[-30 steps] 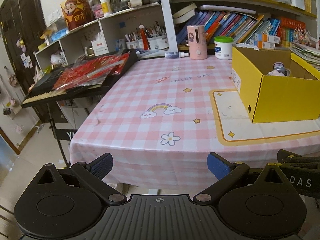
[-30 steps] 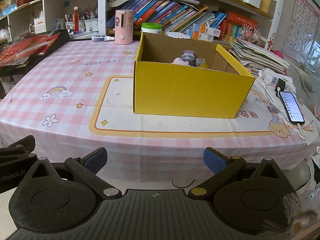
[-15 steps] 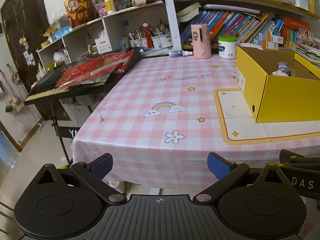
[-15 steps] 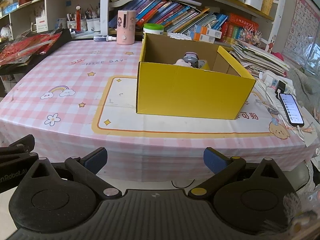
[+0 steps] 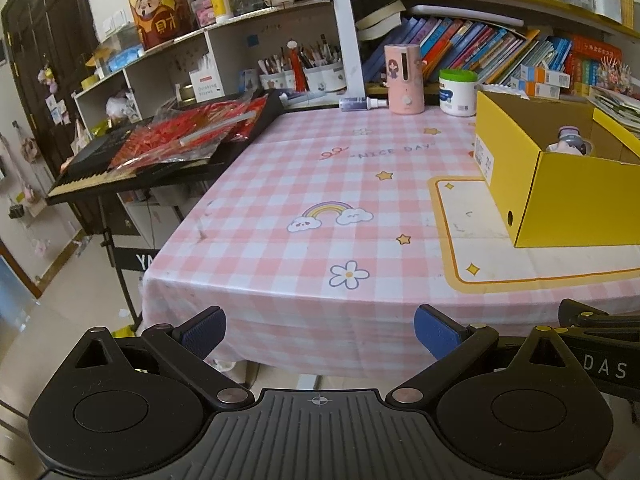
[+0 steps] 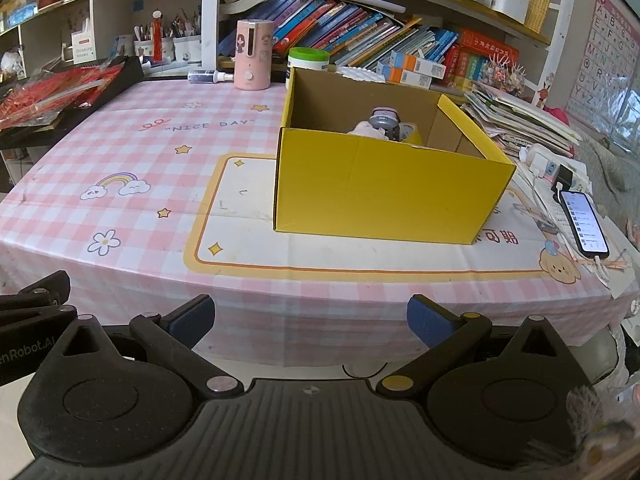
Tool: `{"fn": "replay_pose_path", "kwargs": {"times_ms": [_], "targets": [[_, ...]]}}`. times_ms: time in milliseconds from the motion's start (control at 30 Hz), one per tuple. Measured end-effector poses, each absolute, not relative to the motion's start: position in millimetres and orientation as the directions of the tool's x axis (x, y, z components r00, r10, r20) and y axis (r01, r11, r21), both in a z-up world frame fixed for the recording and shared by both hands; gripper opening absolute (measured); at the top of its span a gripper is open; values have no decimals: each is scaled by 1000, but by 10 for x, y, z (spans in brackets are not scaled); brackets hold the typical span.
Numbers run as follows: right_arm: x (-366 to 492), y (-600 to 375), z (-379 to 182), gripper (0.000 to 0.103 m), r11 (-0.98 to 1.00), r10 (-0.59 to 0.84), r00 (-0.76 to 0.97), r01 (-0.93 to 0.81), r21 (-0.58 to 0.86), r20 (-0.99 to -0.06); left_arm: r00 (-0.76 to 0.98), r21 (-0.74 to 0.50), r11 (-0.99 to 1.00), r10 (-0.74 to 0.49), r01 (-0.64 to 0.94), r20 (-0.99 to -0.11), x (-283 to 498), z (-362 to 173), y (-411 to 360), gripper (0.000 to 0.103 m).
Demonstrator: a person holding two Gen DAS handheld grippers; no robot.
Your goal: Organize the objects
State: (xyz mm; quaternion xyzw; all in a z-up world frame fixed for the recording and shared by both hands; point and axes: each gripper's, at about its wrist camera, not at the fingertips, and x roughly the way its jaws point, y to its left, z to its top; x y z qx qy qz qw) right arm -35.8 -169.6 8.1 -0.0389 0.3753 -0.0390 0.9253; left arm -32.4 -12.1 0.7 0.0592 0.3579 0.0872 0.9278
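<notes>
Both my grippers hang off the table's near edge, empty: left gripper (image 5: 320, 330) jaws apart, right gripper (image 6: 310, 320) jaws apart. Yellow cardboard box (image 6: 384, 196) sits on the yellow-bordered mat (image 6: 240, 220); a small pink-capped bottle (image 6: 382, 118) stands inside it.

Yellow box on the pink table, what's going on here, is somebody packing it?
A person holds a tool in each hand, short of the table's near edge. The left tool and right tool are both open and hold nothing. The yellow box sits open on the checked tablecloth with a few small items inside, too hidden to identify. A pink dispenser and a green-lidded tub stand behind it, untouched.
</notes>
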Motion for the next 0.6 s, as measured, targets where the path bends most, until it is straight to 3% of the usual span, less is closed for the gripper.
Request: {"fn": "replay_pose_path", "kwargs": {"times_ms": [600], "targets": [[-283,-1681,61,103,994,-97,715,40,-98,-693,725,146,983,182,-113,-664,-288,23,-61,101]]}}
